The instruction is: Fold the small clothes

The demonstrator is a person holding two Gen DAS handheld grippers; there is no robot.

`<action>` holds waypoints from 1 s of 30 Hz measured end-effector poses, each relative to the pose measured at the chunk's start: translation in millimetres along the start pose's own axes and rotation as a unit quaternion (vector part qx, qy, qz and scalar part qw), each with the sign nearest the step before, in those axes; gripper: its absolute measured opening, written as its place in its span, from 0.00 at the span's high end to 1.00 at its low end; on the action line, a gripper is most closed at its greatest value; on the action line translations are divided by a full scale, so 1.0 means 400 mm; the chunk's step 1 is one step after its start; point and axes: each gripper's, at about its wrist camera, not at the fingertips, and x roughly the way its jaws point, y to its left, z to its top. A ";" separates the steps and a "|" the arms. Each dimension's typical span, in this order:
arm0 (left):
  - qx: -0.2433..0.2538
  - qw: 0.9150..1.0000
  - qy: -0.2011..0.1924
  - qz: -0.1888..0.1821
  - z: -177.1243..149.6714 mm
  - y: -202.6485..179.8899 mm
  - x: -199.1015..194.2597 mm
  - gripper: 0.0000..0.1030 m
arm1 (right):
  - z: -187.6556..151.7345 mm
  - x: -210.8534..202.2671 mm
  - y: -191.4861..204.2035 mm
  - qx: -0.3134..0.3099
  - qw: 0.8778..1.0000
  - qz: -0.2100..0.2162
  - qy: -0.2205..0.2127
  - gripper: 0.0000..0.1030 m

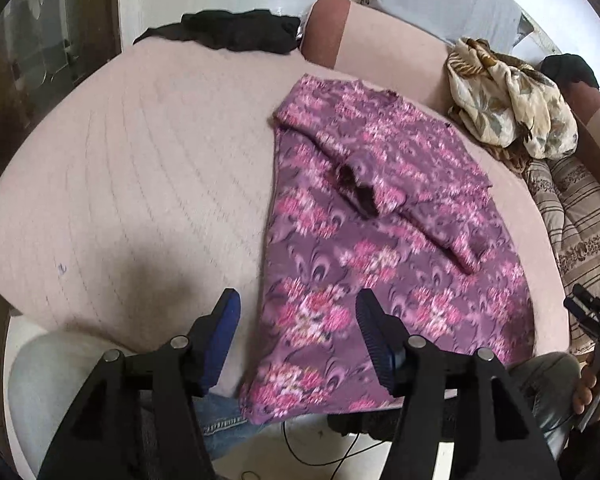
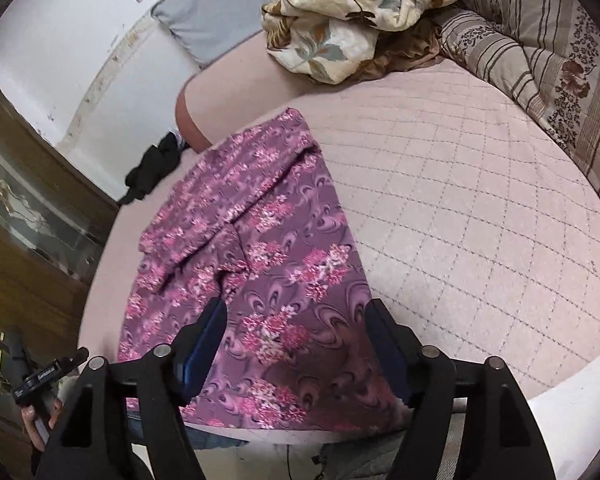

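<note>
Left tongs (image 1: 298, 312) sit closest to the lens, blue pads apart w/ nothing between them, hovering over the near left edge of the purple floral top (image 1: 380, 240). Top lies flat on the pink quilted bed (image 1: 140, 168), hem at the near edge, both sleeves folded in across the chest. Right tongs (image 2: 296, 320) also apart, empty, above the hem on the right side.

Handling, prob.: thin, light, limp knit; no stiffness, will drape and sag from any pinch, layers may slide apart. Best hold looks like the two hem corners, pinching through all layers, then carry toward the neckline.

Hard to read: both views motion-blurred, so the sleeve edges and the dark patch by the left cuff are unclear. Hem's lowest strip is hidden behind the tongs' frames. Neckline is barely visible at the far end.
</note>
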 end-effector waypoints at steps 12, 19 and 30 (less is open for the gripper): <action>0.043 0.999 -0.011 -0.014 0.223 -0.098 0.045 0.35 | 0.196 0.035 0.093 -0.001 0.996 0.094 0.011 0.26; 0.017 1.000 0.012 0.011 0.504 -0.053 0.261 0.35 | 0.429 0.240 0.141 -0.023 0.994 0.084 0.073 0.26; -0.012 0.997 0.070 0.015 0.797 0.009 0.720 0.35 | 0.712 0.708 0.084 -0.033 0.989 0.016 0.144 0.26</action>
